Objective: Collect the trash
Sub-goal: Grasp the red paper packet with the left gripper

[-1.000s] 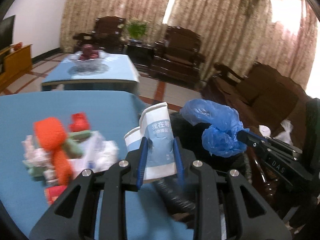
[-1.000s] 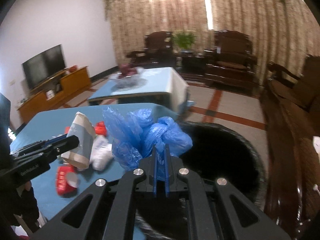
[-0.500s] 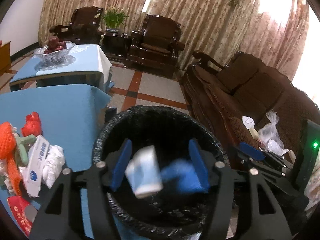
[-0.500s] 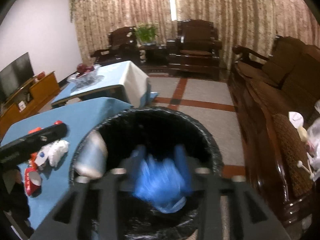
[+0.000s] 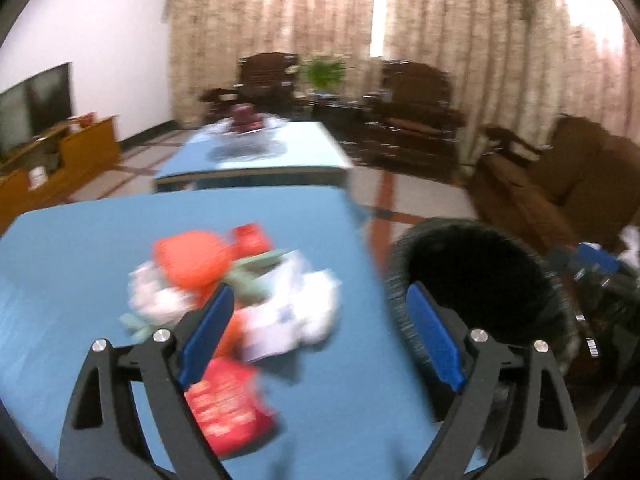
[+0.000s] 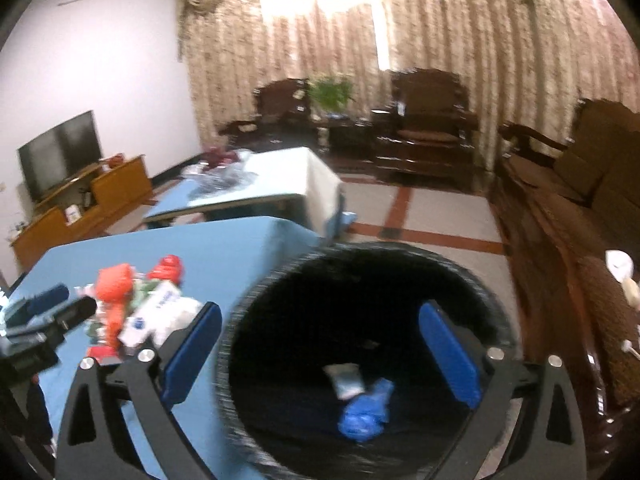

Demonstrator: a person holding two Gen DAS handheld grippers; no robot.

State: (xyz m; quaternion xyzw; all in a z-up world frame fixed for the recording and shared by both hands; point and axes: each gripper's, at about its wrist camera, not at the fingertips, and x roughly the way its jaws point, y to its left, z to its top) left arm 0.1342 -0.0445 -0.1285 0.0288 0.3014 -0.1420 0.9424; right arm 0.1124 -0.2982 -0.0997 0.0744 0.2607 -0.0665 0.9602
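A black-lined trash bin stands by the blue table's right edge; it also shows in the left wrist view. Inside it lie a crumpled blue plastic bag and a paper cup. My right gripper is open and empty above the bin. My left gripper is open and empty above the blue table, over a blurred trash pile: an orange net, a white packet, white tissue and a red packet. The left gripper also shows in the right wrist view.
A second blue table with a fruit bowl stands behind. Dark wooden armchairs and a sofa line the back and right. A TV on a wooden cabinet stands at the left wall.
Both grippers opened over the bin and dropped the paper cup and the blue bag into it. The left gripper then swung left over the table's trash pile.
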